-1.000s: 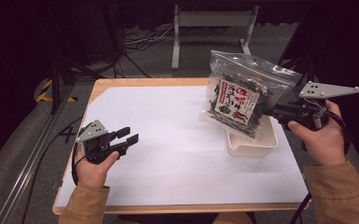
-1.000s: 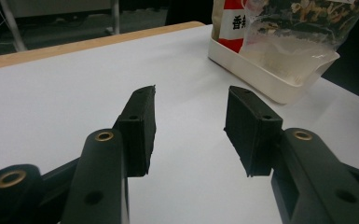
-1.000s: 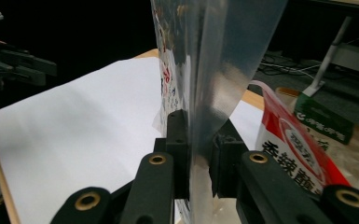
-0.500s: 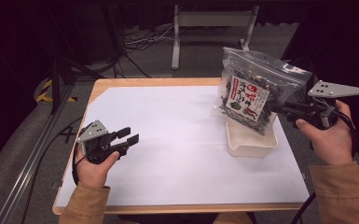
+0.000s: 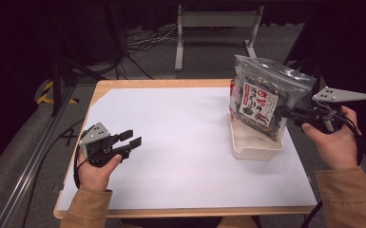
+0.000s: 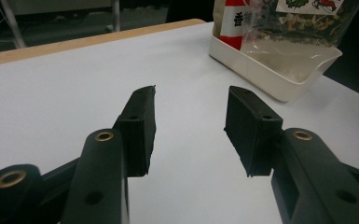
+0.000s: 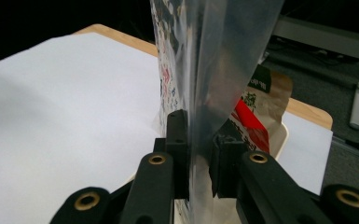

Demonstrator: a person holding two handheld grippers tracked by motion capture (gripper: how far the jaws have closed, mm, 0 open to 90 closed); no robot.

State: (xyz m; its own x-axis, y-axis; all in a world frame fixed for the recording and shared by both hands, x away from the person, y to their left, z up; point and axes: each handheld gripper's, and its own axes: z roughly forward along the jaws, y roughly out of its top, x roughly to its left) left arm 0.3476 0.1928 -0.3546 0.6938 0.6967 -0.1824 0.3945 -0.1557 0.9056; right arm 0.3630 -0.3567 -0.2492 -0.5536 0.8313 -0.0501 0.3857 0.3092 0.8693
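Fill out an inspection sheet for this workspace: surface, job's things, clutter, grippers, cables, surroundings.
Surface: wooden table covered by a white sheet.
Job's things: clear snack bag held upright over the white tray; a red-labelled brown pouch stands in the tray behind it.
Clutter: nothing seen.
Grippers: right gripper shut on the snack bag's edge; left gripper open, with nothing between its jaws, low over the sheet.
Cables: loose cables on the floor beyond the table.
Surroundings: metal stand behind the table, dark room.
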